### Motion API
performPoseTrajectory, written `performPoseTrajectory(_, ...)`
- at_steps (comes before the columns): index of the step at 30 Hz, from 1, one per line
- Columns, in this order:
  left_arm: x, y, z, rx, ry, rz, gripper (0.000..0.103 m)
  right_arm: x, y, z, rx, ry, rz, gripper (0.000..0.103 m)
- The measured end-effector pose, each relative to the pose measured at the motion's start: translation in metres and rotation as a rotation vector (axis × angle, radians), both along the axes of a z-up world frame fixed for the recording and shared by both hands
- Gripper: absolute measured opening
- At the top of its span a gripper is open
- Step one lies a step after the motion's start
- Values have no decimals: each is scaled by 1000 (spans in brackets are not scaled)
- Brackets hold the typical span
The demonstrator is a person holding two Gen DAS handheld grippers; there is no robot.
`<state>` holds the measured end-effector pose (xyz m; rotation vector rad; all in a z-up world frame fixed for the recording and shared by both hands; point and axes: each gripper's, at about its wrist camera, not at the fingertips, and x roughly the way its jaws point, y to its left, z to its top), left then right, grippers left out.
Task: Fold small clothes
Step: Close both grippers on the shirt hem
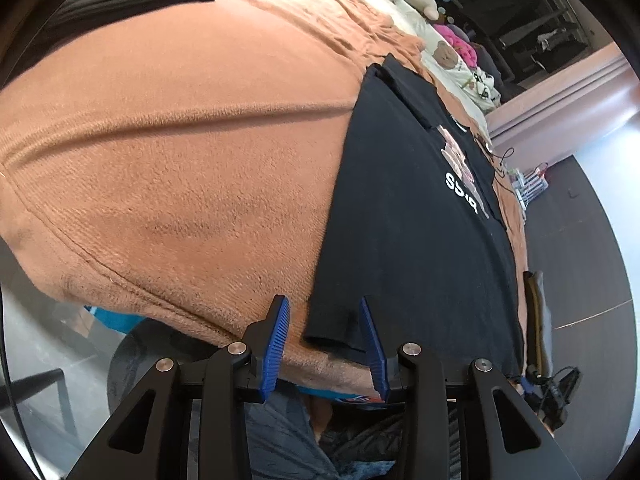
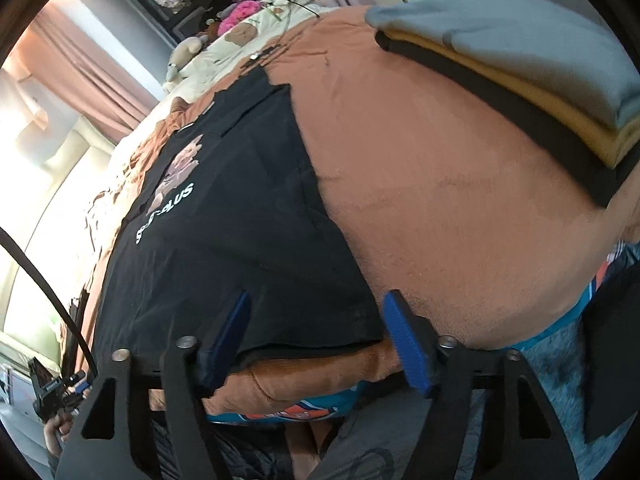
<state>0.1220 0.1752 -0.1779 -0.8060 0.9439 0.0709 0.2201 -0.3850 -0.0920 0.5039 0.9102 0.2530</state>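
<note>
Item, left to right: left gripper, jaws part-spread, bracketing the black T-shirt's near hem corner, not yet pinching; shirt flat on the orange blanket; right gripper, jaws wider, straddling the other corner; we should pinch hem only, both corners evenly, leaving blanket behind.

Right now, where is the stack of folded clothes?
Only the right wrist view shows it: the stack of folded clothes sits at upper right on the orange blanket, apart from and right of the spread black T-shirt.
</note>
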Motion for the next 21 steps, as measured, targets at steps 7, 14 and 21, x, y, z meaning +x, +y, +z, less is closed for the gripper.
performPoseTrajectory(7,-1,3,-5,-76,-2,20,39,1,-20,-8,85,39,-16,46)
performPoseTrajectory(14,-4,3,-6,-118,6,52,39,-6,-28,-14,113,28,-17,46)
performPoseTrajectory(21,-2,0,-9,-153,8,75,39,-4,-19,-19,131,24,-20,46)
